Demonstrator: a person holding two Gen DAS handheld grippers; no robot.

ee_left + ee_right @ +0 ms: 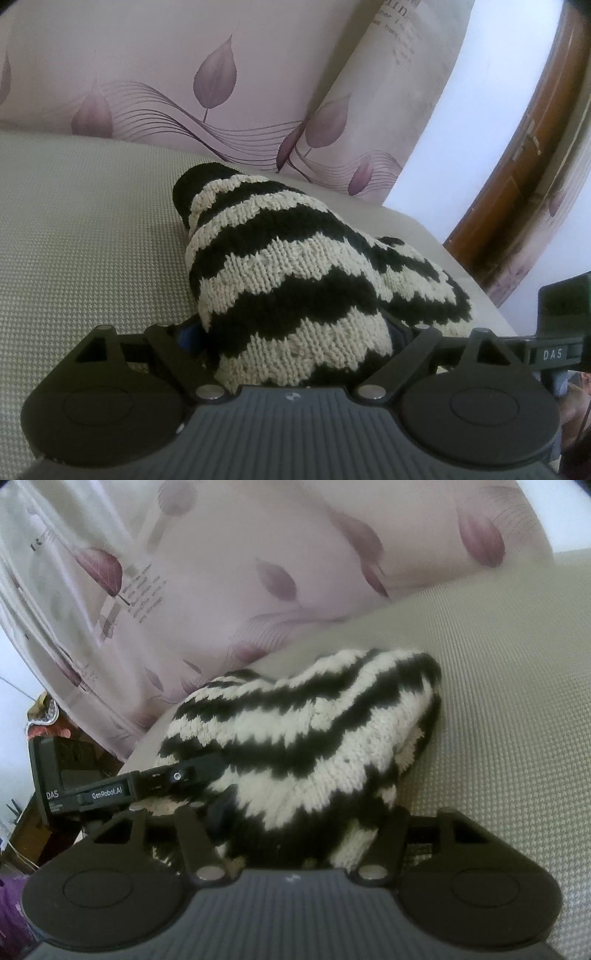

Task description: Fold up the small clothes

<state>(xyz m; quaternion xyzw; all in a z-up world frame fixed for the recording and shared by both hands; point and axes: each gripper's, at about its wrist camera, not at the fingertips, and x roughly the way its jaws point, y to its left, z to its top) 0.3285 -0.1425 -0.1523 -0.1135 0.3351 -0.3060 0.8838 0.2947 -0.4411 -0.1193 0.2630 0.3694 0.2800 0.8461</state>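
A knitted garment (295,266) with black and cream zigzag stripes lies bunched on a beige woven cushion (74,240). My left gripper (291,325) stands wide open, and the knit heaps over and between its jaws, hiding the fingertips. In the right wrist view the same garment (314,731) fills the narrower gap of my right gripper (295,812), whose jaws are closed in on the bunched end. The left gripper's finger (192,771) reaches into the knit from the left. The two grippers sit side by side at the garment's near edge.
A pale fabric backrest with purple leaf print (184,74) rises behind the cushion (498,701). The cushion's edge drops off beside a brown wooden door (524,166). Cluttered items (40,716) sit beyond the edge at the left of the right wrist view.
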